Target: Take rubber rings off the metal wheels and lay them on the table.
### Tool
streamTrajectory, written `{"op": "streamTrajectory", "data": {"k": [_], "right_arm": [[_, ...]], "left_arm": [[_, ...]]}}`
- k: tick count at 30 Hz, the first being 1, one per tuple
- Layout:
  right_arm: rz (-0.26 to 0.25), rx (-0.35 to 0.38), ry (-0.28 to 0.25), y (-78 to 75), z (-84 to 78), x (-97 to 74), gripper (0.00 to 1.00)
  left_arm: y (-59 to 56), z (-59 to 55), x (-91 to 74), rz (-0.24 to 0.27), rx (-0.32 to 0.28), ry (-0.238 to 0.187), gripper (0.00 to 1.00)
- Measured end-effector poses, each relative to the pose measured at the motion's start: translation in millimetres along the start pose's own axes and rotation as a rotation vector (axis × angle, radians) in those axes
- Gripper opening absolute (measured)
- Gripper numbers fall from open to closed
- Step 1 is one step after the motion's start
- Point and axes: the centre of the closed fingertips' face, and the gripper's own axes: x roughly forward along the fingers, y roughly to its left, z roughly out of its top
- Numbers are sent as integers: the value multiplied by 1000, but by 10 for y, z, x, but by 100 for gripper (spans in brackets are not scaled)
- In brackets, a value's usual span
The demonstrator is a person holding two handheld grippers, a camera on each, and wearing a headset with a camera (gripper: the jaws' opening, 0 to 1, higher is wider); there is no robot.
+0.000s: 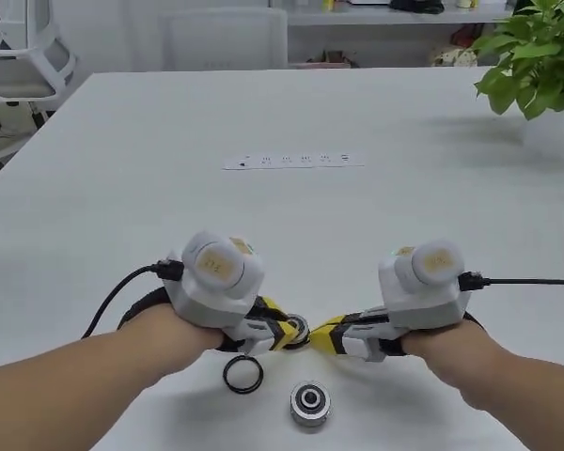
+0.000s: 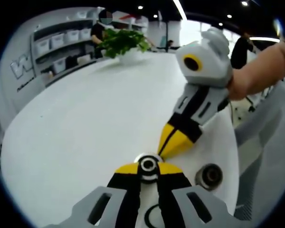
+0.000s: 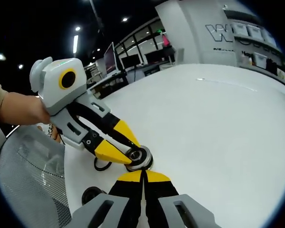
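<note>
Progress check, going left to right. The left gripper [image 1: 282, 333] has its yellow tips clamped on a small metal wheel [image 2: 148, 165], holding it just off the table [image 1: 263, 113] right in front of the person. Just below and a bit left of that, 1 black rubber ring [image 1: 242, 374] lies flat on the table by itself, so I'd call that 1 ring done.

The held wheel looks like the job in hand. In the right gripper view there's a dark band around its rim, which I read as its ring not yet pulled off. A 2nd metal wheel [image 1: 310, 402] sits on the table near the loose ring, a little to the right, not touching it. I can't tell whether that one has rubber on it or is already bare (too small and fuzzy in all 3 views).

Then the right gripper [image 3: 142, 176]: jaws pressed together, tips right up against the held wheel from the opposite side. Whether they've actually got a bit of the rubber nipped between them, I can't say; there's no visible gap.

So my guess: 1 ring off, 1 being worked on, and the 2nd wheel maybe left to do.
</note>
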Motion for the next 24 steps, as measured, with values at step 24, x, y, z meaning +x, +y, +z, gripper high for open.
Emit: {"op": "streamTrajectory", "data": {"k": [24], "right_arm": [[9,306,-140,-45,93,-23,0]], "left_arm": [[5,0,7,19,-11,1,12]]}}
